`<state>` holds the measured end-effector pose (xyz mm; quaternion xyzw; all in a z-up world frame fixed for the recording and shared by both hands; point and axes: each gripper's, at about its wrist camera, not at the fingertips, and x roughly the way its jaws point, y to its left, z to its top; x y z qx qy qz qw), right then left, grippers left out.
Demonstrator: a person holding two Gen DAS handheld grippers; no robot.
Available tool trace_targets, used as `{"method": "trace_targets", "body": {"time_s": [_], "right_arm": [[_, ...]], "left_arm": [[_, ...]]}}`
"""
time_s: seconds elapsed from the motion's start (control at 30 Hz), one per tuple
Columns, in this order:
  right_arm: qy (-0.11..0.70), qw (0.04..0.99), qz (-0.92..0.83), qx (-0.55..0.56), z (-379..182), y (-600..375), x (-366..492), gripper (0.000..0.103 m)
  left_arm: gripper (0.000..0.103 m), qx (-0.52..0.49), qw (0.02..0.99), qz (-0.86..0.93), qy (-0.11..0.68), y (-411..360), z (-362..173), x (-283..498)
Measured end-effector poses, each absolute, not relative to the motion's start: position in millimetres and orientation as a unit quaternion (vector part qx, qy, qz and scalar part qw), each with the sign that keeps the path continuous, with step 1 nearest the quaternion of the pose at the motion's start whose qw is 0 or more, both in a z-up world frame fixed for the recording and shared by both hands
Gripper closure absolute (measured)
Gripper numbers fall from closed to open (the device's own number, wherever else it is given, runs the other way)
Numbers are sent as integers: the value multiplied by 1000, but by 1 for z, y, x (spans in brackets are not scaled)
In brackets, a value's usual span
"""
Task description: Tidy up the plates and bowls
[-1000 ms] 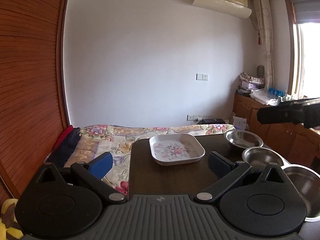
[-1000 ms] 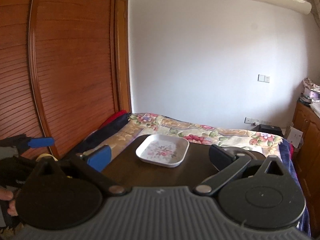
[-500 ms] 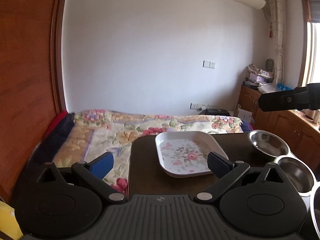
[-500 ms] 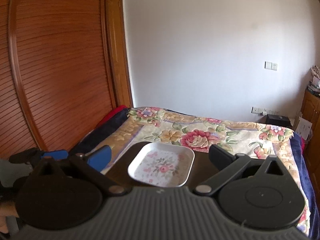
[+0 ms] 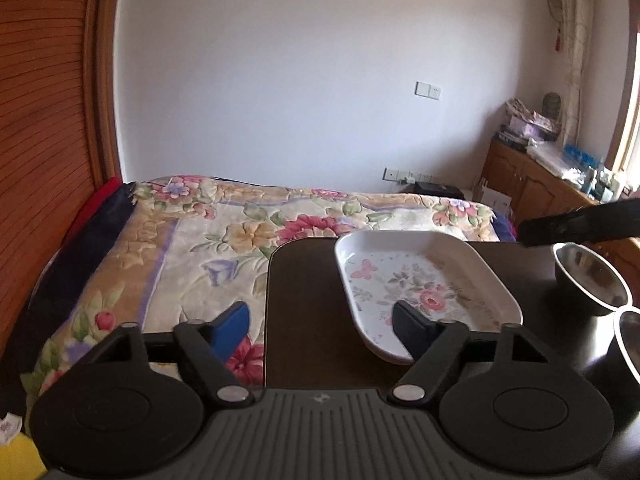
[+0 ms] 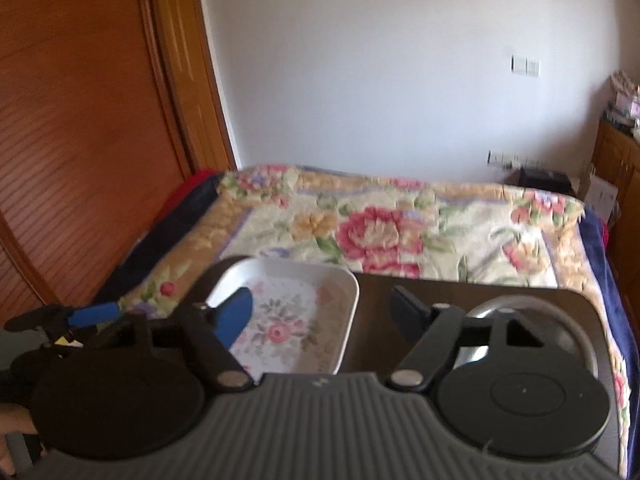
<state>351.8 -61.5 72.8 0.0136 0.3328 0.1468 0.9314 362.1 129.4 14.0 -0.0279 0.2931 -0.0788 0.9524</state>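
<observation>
A white square plate with a flower print (image 5: 420,284) lies on the dark table (image 5: 304,292); it also shows in the right wrist view (image 6: 288,320). Steel bowls stand to its right: one (image 5: 592,280) further back, another (image 5: 628,344) cut by the frame edge. A steel bowl (image 6: 520,320) sits behind the right gripper's right finger. My left gripper (image 5: 324,330) is open and empty, near the plate's left front edge. My right gripper (image 6: 324,312) is open and empty, spanning the plate's right edge. The other gripper's finger (image 5: 576,226) pokes in above the bowls.
A bed with a floral quilt (image 5: 224,236) lies beyond and left of the table. A slatted wooden wardrobe (image 6: 80,140) stands at the left. A wooden cabinet with clutter (image 5: 540,176) runs along the right wall by the window.
Both grippers have moved forward and lower toward the plate, which now looms larger between the fingers. Both stay open. The right wrist view is blurred by motion.
</observation>
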Motion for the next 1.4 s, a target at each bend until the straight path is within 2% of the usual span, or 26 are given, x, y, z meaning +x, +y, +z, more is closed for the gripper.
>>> {"method": "trace_targets", "body": {"time_s": [0.17,0.33,0.47,0.5,0.57,0.6,0.67,0.8,1.1,1.4], "right_arm": [[378,916,133,2,48,-54,376,50],[414,901,131,-13,27,-44,385,55],[425,896,130,-12,22,-41,389,60],[428,894,131,-13,21,-41,390,62],[435,890,133,-21,18,-38,391,82],[436,890,132,-27,16,-37,392,84],[434,890,139,-28,15,-36,390,90],[432,890,141,-36,16,-33,386,92],[412,899,148,-25,24,-35,364,93],[380,912,156,-11,56,-43,328,94]], "left_arm": [[19,-25,947,-88,308,126,6,380],[33,-19,943,-106,316,121,-3,388],[39,-35,939,-114,323,120,-8,393],[45,-38,938,-116,325,120,-9,394],[53,-41,936,-122,327,120,-10,395],[58,-43,935,-127,328,119,-9,395],[59,-45,936,-124,326,119,-9,394],[60,-49,936,-122,327,119,-7,387],[60,-52,940,-119,314,119,9,350],[60,-41,950,-115,287,115,50,303]]}}
